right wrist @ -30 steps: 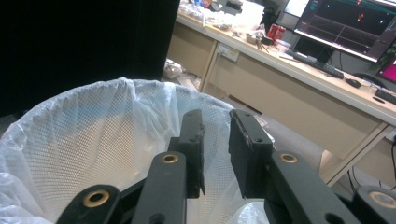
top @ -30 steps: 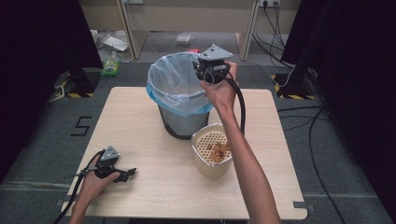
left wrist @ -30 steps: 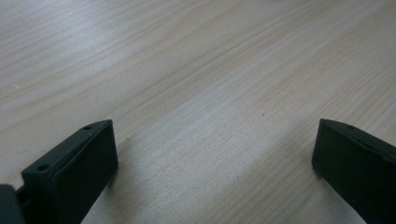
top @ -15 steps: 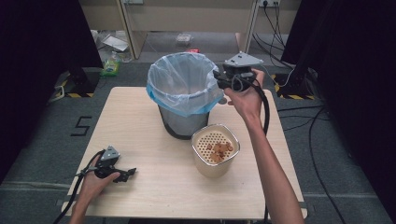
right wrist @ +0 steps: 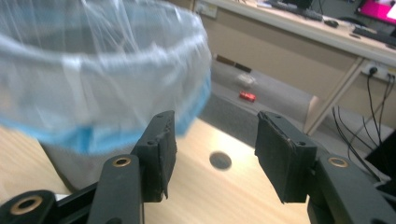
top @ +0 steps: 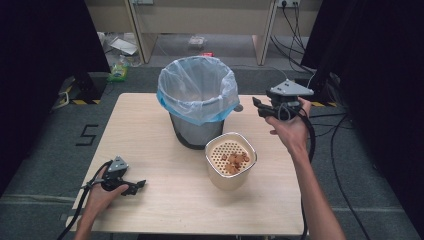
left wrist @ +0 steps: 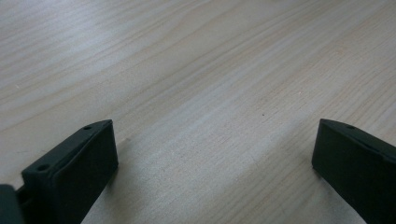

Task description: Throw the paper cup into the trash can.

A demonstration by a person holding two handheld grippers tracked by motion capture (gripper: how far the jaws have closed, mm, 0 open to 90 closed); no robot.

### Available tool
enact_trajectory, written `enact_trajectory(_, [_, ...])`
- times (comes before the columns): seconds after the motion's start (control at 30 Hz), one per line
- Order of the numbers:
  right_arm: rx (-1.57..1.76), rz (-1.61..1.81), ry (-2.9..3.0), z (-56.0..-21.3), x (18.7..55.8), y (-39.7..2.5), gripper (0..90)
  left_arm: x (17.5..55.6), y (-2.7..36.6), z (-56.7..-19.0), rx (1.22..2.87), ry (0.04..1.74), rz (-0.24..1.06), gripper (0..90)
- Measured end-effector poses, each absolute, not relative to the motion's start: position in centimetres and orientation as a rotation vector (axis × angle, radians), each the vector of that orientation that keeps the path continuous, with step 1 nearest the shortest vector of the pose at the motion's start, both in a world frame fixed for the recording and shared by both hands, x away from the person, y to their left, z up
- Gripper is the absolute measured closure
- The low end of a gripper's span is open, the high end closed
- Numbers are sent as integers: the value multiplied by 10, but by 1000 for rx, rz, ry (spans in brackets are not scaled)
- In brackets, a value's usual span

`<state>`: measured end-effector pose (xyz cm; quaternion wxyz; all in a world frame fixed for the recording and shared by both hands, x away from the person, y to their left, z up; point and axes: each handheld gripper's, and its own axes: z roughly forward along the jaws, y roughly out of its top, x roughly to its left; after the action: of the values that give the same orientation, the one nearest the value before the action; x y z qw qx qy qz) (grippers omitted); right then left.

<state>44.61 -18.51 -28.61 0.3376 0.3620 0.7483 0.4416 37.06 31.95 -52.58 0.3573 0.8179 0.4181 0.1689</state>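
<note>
Wooden table (top: pixel 150 130) bears bin (top: pixel 197 107), perhaps strainer-topped tub (top: pixel 230 161).

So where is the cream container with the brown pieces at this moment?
In the high view, the cream container stands right of the table's centre, just in front of the bin.

Black jaws, brass rivets, grey plate, black cable.

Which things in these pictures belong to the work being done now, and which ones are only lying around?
Belonging to the work:
- right claw, open, held in the air beside the bin
- bin with the blue liner
- cream perforated container holding brown pieces

Just lying about:
- left claw, open, resting on the table
- litter on the floor behind the table
- cables at the right
</note>
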Motion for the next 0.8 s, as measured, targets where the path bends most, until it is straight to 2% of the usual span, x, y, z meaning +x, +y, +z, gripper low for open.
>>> enact_trajectory(0.4, [1027,1094,1977,-335,424,-224,453,371,319,-526,2111,1080,436,0])
enact_trajectory(0.8, [1137,1077,2001,-403,388,-255,436,371,319,-526,2109,1080,436,0])
